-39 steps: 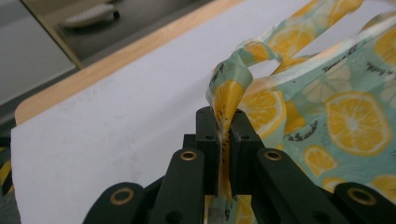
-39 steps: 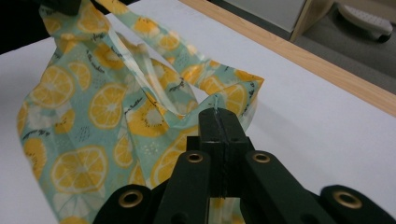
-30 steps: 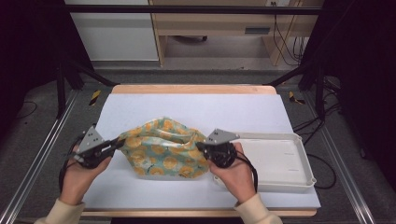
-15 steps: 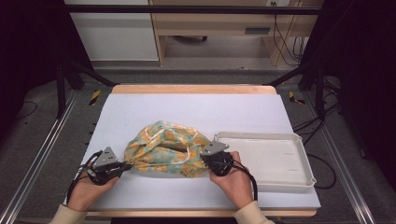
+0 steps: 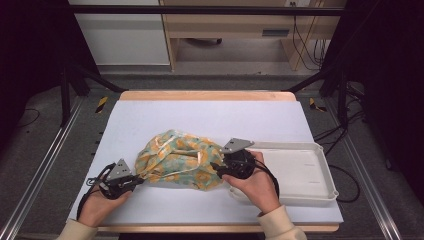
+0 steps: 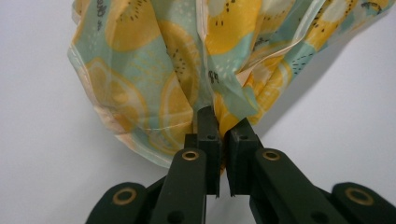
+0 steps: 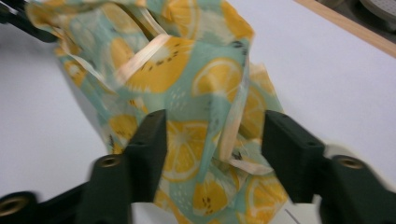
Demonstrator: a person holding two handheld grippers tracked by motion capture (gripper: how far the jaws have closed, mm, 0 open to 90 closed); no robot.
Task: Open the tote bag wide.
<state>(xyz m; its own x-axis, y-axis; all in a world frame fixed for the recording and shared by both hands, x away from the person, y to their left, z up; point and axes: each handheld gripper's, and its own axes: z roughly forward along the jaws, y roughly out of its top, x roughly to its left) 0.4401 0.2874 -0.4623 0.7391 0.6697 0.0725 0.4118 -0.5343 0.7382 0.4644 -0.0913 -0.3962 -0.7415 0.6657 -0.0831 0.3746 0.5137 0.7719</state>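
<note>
Cloth (image 5: 177,159): crumpled heap, teal with yellow citrus print and pale trim, on the white tabletop (image 5: 210,117), toward the near edge and about midway between the left and right edges
Cloth edges: left end touching the left gripper, right end at the right gripper, just beside the tray
Left gripper (image 5: 136,180): near the near-left corner of the tabletop, pointing right at the cloth, held in the left hand (image 5: 100,205)
Left gripper grip: jaws pinched together on a fold at the cloth's lower edge, seen close in the left gripper view (image 6: 223,135), fabric bunched above the tips
Right gripper (image 5: 216,167): at the cloth's right end, pointing left, held in the right hand (image 5: 257,185)
Right gripper grip: jaws have just been opening, now standing apart in the right gripper view (image 7: 212,128), cloth lying between them, pads not pressing on it
Tray (image 5: 320,170): white, shallow, at the right edge of the tabletop toward the near-right corner, its left rim under the right hand
Blur: right gripper view smeared, print and jaw edges soft
</note>
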